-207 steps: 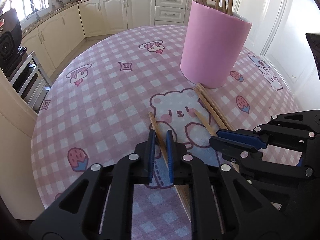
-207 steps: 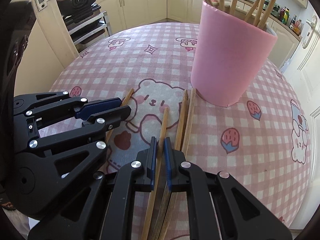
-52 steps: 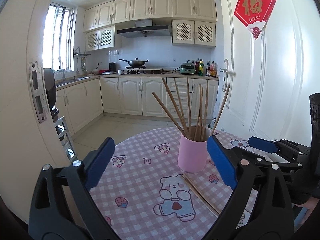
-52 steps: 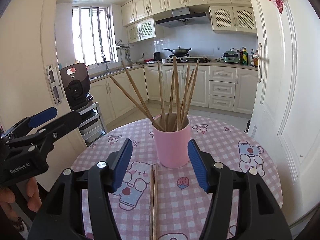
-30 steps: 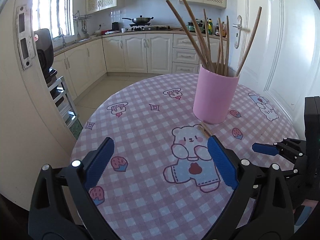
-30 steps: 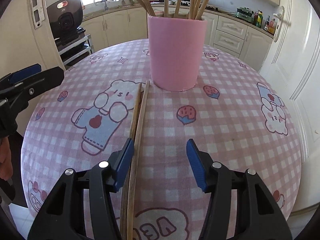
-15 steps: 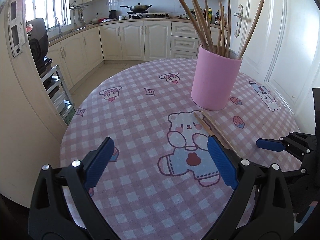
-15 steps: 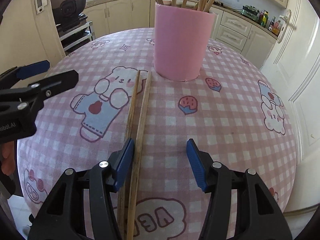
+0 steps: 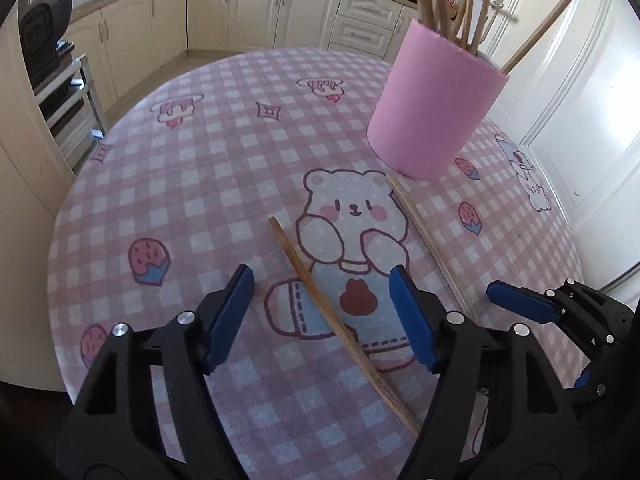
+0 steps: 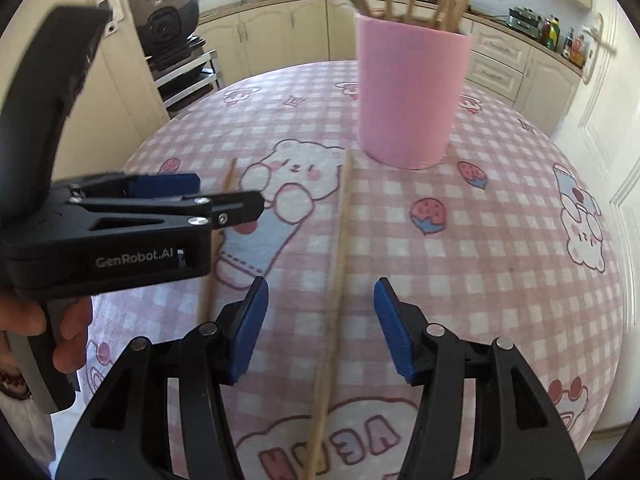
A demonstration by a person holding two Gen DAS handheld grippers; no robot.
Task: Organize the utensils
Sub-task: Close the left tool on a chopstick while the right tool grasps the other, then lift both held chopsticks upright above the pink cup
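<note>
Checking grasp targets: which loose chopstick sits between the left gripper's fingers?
The chopstick crossing the bear's leg; the other chopstick lies nearer the pink cup, under the right gripper.

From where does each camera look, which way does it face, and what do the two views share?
Left wrist: sits on the left gripper, faces down-forward at a chopstick between its open jaws; the right gripper shows at right.
Right wrist: sits on the right gripper, faces forward over another chopstick; the left gripper and a hand show at left.
Shared: pink cup, bear tablecloth.
</note>
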